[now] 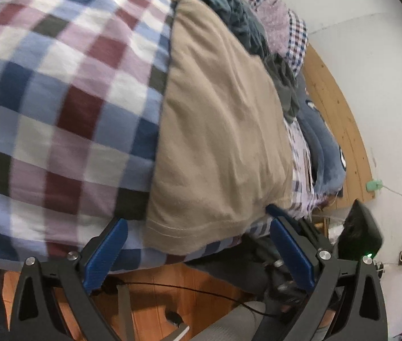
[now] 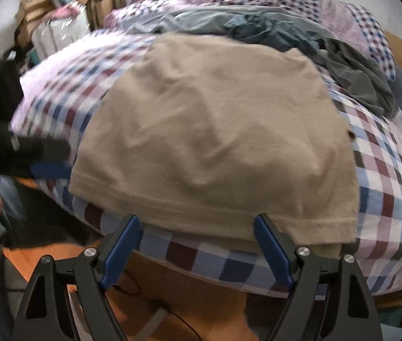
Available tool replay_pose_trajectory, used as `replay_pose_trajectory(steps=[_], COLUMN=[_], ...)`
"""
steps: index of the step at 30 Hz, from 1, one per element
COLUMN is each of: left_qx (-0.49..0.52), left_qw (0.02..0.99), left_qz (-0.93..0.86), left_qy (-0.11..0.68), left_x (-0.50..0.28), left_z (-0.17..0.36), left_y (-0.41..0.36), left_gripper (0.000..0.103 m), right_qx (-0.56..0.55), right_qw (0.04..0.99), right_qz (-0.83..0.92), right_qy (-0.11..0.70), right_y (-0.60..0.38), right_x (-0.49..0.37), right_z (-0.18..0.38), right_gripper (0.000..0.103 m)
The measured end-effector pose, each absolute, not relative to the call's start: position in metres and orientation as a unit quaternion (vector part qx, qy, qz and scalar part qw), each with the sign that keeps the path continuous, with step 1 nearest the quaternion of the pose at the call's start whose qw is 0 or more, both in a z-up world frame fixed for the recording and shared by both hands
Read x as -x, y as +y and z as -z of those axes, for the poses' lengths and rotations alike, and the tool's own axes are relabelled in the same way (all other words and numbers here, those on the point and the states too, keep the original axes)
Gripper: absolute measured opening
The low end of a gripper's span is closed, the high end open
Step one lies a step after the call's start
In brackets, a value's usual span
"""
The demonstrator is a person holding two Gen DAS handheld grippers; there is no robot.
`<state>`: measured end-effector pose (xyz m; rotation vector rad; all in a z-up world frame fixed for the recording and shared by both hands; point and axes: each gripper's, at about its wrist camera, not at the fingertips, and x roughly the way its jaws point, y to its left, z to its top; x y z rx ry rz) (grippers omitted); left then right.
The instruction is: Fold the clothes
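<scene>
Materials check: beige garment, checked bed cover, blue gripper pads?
Beige garment: soft matte knit, probably cotton jersey; stitched hem, gentle creases.
Checked bed cover: matte woven-looking fabric, likely cotton; exact weave blurred.
Right gripper blue pads: matte hard plastic, possibly printed; cannot confirm.
</scene>
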<state>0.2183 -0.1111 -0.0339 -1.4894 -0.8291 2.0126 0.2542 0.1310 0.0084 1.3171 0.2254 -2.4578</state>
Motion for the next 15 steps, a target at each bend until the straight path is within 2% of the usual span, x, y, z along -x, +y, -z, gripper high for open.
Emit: replay_pose_trajectory(steps=[8,12,15], left_qx=[0.548,0.530,0.517], left_qw=[0.281,0.301,0.319], left_qz=[-0.708,-0.690,-0.676], left_qy=[-0.345,-0.390,-0.418], left_x=[-0.217,-0.218,-0.217], left_z=[0.037,0.031,0.026], left_y=[-0.106,-0.117,-0.121], left_gripper=[0.102,0.102,0.102], right_qx=[-0.424,-0.370,-0.317], right_qw=[0.172,0.213,0.246], right_qz=[0.888,0.901,0.906], right_qy=[0.051,0.079,0.133], right_y=[0.144,0.131,0.108], right_x=[-0.262,-0.281,-0.295], right_z=[-0.027,-0.042,-0.047], right_gripper=[0.086,0.086,0.086])
